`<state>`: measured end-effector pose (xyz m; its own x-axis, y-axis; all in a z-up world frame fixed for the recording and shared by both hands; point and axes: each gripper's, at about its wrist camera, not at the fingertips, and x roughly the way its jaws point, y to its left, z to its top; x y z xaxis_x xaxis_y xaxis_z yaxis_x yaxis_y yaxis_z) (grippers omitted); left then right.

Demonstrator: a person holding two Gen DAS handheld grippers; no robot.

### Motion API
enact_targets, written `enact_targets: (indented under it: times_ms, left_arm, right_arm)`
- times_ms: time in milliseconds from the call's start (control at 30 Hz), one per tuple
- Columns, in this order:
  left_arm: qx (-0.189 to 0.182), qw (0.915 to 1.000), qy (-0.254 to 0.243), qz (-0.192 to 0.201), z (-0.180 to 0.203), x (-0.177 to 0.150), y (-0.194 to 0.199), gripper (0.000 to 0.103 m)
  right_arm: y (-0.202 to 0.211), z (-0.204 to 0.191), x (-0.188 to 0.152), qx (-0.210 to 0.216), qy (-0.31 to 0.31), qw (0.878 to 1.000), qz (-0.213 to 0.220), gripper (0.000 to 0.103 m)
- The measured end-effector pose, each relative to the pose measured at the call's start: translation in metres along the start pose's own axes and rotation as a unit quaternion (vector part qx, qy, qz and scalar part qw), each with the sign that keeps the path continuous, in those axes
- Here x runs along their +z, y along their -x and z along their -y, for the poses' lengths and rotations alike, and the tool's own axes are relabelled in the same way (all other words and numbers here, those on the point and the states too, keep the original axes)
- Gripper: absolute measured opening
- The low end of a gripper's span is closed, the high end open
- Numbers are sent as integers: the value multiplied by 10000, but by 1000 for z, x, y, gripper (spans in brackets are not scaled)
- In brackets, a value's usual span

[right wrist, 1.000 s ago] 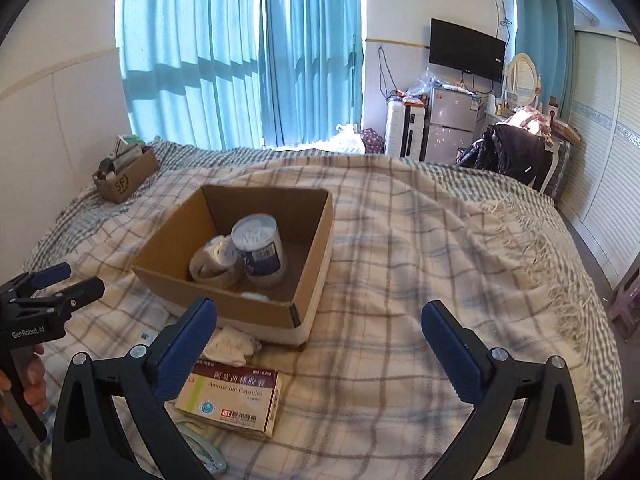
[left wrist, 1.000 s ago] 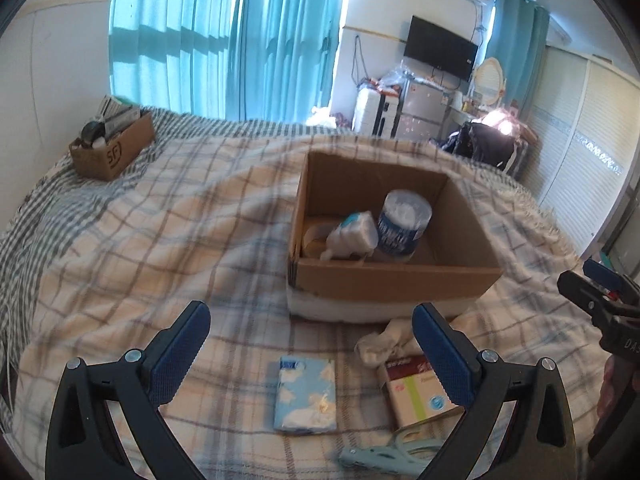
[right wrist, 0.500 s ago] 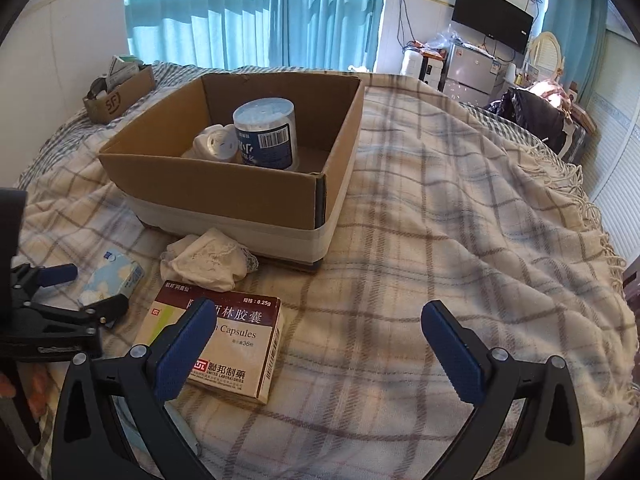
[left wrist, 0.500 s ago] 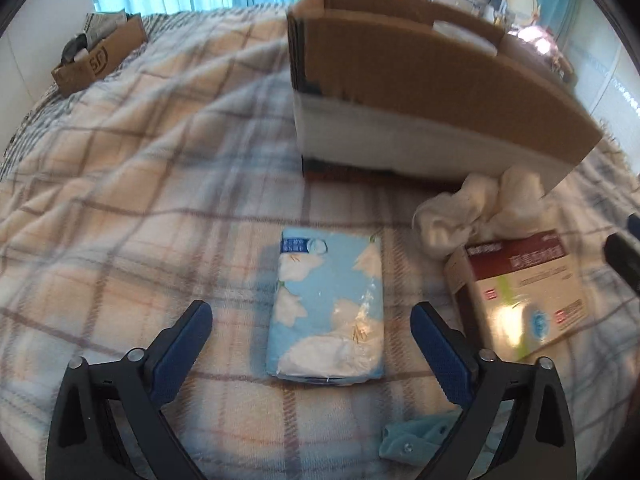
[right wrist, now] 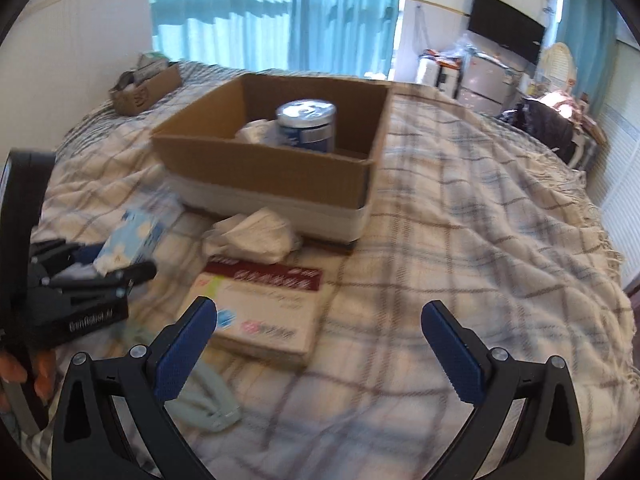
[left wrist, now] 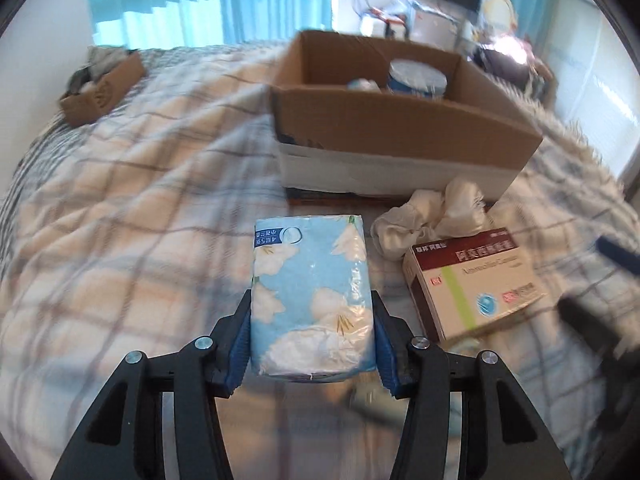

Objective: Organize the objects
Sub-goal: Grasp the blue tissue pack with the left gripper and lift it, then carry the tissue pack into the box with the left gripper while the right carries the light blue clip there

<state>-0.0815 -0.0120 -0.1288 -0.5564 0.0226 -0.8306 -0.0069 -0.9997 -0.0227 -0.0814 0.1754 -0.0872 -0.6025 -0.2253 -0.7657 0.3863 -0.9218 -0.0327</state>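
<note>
Tissue pack (left wrist: 310,296) pinched by the left gripper (left wrist: 311,342), short of the cardboard box (left wrist: 384,120).
Soft and light (film likely slippery), it is best squeezed mid-sides; right gripper (right wrist: 320,348) is spread, empty.

Bright curtained daylight (right wrist: 280,20); motion blur, fisheye-warped dark edges

The tissue pack (left wrist: 310,300) wears thin glossy plastic film, crinkled at its near end. Blue ribbed pads (left wrist: 240,350) that look like rubber press its sides, on matt black plastic arms with bright metal screws. The box (left wrist: 384,120) behind the pack is matt brown corrugated cardboard, white-banded low down. Right of the pack, the cloth (left wrist: 432,216) is soft and rumpled, and the carton (left wrist: 476,280) is smooth printed card. The blanket (right wrist: 460,240) is woven, fuzzy plaid.
</note>
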Motion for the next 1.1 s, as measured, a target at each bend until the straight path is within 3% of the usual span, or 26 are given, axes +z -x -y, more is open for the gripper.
enact_targets:
  times_ms: [133,400,433,467,533,600,633,667,700,933,1100]
  left_arm:
    - [253,9996,98,10,-8,-12,25,53]
    - [275,9994,188,-4,-18,-35,39,53]
    - [257,9994,217,0,-20,-35,37,53]
    - [193,9994,280,38,-22,-35,37,53]
    - [108,9992,373,61,-26,-34,37,53]
    - [49,9989,452,66,-29,-34,36,53]
    - [16,9987,497,75,-30,-34,37,53]
    - [-5,9986,516,79,-31,-34,37,53]
    - [-14,9986,530,86,-32,-34,36,53]
    - [76,9988,476,78,-29,-35,35,53]
    - [-47,9986,524,57,-26,-37,39,53]
  right_arm:
    - [-5,-33,-15,348,419,9982,-258,103]
    - [-33,-78,-38,307,985,9916,-780,101]
    - [-37,-79,-39,292,974,9911,-864,96]
    - [-41,-80,-40,343,958,9903,-951,84]
    - [-46,-81,-42,380,966,9890,-1053,69]
    - [-43,-81,-42,331,956,9900,-985,64]
    - [-40,-80,-41,333,927,9908,-928,55]
    - [-38,-79,-40,315,895,9918,-859,35]
    - [-35,-78,-38,255,873,9927,-793,30]
    - [-11,-70,-30,414,611,9962,-457,10]
    - [5,-69,-22,627,543,9962,-271,8]
